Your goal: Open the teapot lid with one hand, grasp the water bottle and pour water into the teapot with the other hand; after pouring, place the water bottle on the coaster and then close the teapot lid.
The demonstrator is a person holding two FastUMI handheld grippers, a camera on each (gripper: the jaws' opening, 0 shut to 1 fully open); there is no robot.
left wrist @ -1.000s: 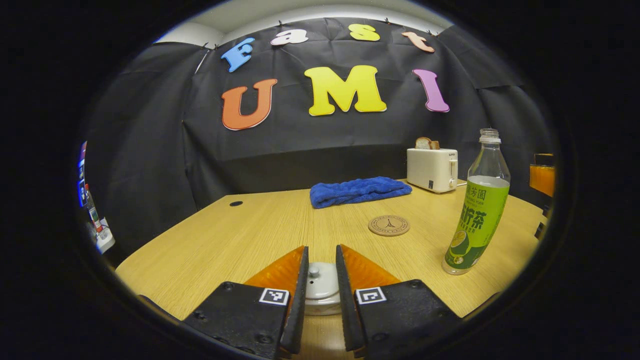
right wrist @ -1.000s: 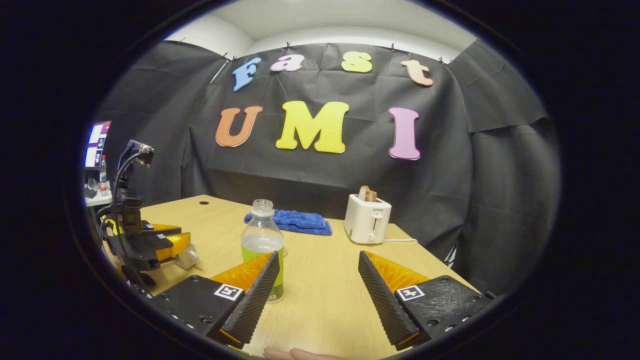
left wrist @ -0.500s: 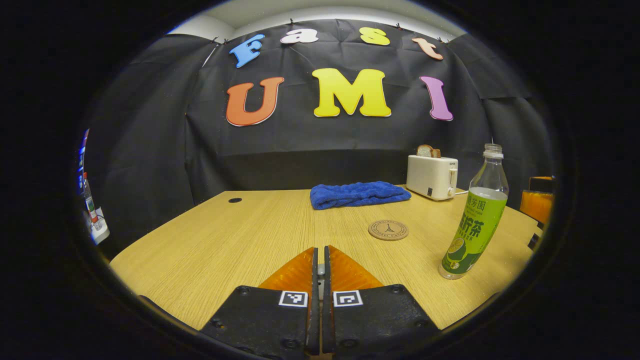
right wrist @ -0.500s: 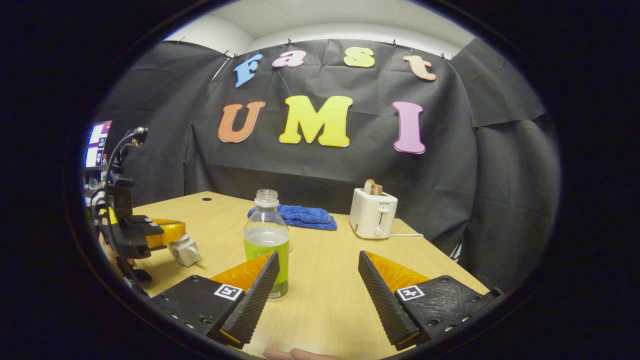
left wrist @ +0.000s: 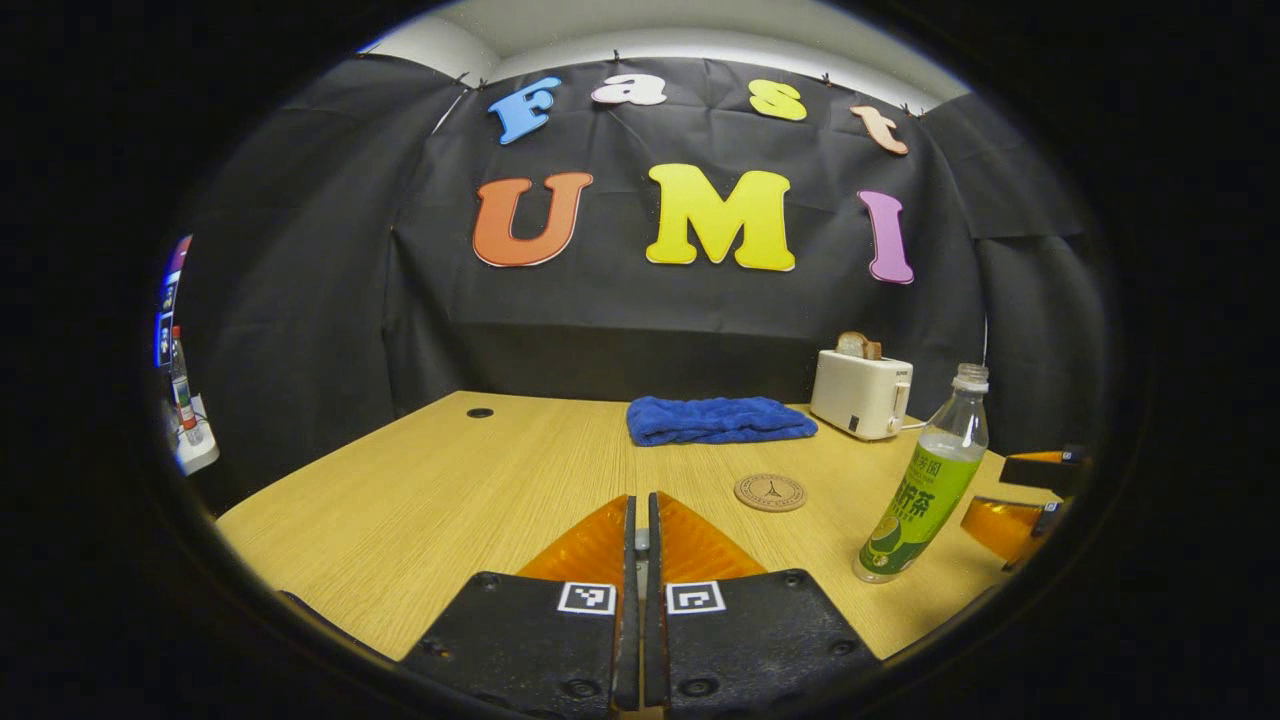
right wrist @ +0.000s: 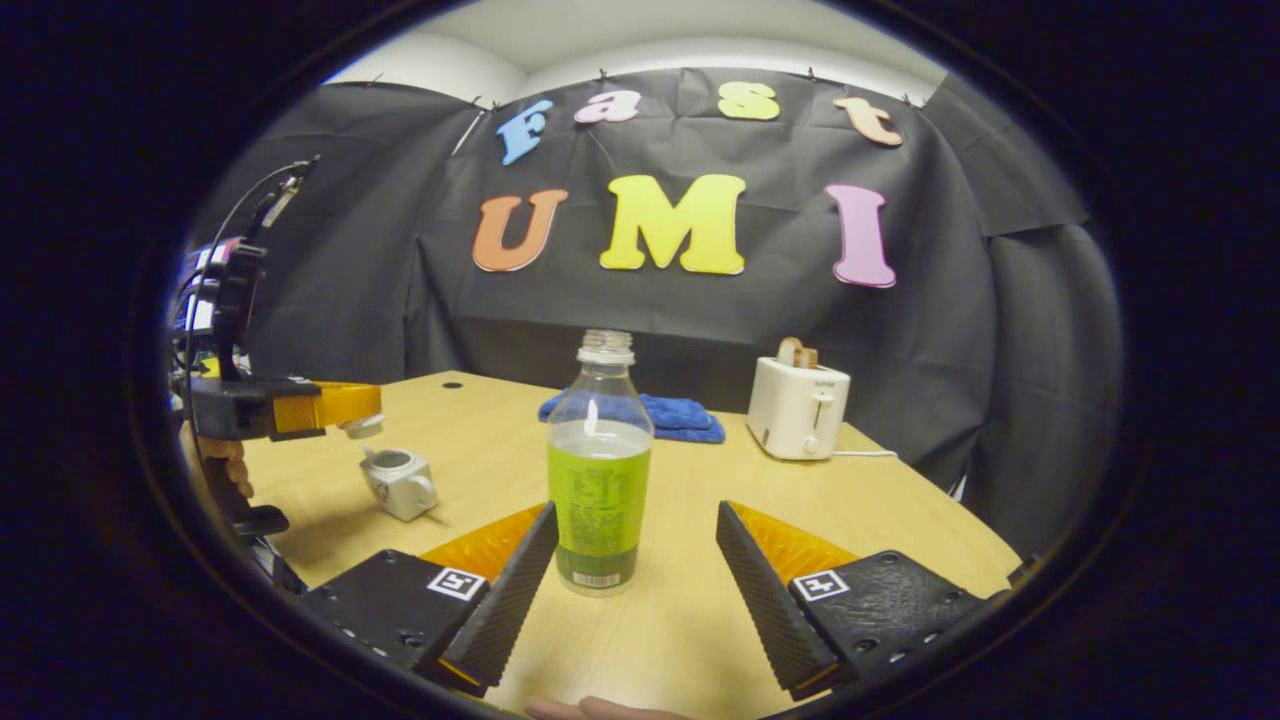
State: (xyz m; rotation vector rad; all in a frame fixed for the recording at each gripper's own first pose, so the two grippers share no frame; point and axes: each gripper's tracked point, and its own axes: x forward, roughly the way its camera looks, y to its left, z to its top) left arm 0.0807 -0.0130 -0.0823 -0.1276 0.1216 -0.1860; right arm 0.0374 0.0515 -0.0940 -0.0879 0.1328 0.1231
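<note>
In the right gripper view, the small white teapot stands open on the wooden table. Its lid hangs just above it, pinched in my left gripper. In the left gripper view, that gripper is shut, with a sliver of the lid's knob between its fingers. The uncapped water bottle with a green label stands upright just ahead of my open right gripper, slightly left of the gap's middle and untouched. From the left gripper view, the bottle is at the right, with the round coaster left of it.
A folded blue towel and a white toaster with bread in it sit at the table's far side. The right gripper shows at the left gripper view's right edge behind the bottle. A hand holds the left gripper.
My left gripper shut on the lid's knob and lifted the lid off the teapot. My right gripper moved in toward the bottle, which now stands before its open fingers.
</note>
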